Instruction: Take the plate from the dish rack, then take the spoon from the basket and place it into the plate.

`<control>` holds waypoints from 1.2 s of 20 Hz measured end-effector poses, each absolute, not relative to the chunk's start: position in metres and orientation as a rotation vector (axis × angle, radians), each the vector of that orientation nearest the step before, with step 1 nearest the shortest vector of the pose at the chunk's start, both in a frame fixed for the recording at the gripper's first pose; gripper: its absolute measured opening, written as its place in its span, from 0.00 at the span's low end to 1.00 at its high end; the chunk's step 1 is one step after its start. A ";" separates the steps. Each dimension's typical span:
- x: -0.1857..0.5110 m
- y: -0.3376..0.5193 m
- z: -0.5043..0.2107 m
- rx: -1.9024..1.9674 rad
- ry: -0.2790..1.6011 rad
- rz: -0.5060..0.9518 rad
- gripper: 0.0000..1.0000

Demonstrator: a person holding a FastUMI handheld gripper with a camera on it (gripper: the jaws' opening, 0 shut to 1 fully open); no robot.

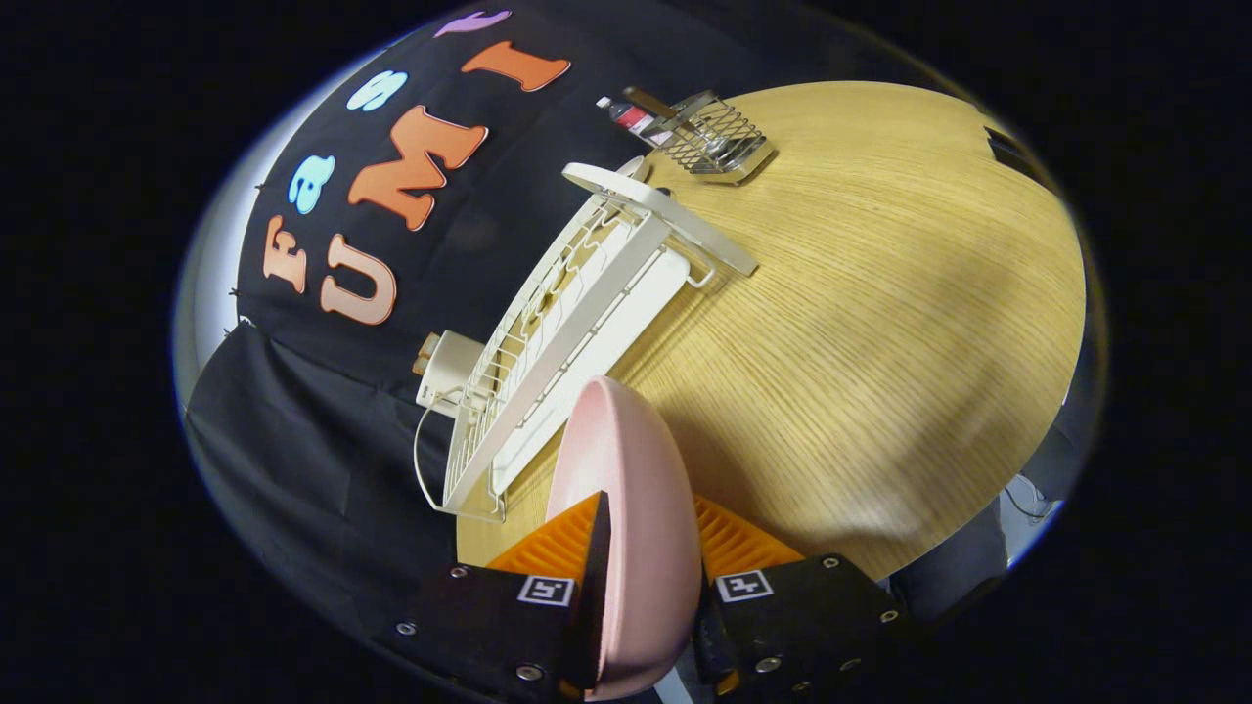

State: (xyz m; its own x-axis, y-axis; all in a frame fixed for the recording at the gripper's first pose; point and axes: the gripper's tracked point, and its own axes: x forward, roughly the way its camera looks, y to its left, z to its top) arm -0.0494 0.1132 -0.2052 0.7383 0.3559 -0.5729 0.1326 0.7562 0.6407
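Gripper (641, 548) clamps one plate (626, 508); one rack (567, 332), perhaps empty.

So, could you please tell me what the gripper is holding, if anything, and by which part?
The gripper holds the pink round plate edge-on, both fingers clamped on opposite faces at its rim.

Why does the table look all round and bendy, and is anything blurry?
In the gripper view the fisheye lens bows the wooden table and the white dish rack. The pink plate, clamped between the gripper fingers, looks huge because it sits close. The wire basket far beyond stays fairly sharp; the table's near edge is smeared.
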 end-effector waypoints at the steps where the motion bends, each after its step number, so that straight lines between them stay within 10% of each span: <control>1: -0.048 0.110 -0.205 0.711 0.739 0.126 0.45; 11: -0.032 0.058 -0.179 0.452 0.598 0.028 0.96; 24: 0.028 0.011 -0.098 0.039 0.313 0.042 0.98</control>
State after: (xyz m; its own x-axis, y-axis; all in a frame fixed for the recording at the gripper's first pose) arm 0.0283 0.0108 -0.0982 0.9506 0.0475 -0.3068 -0.0352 0.9983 0.0454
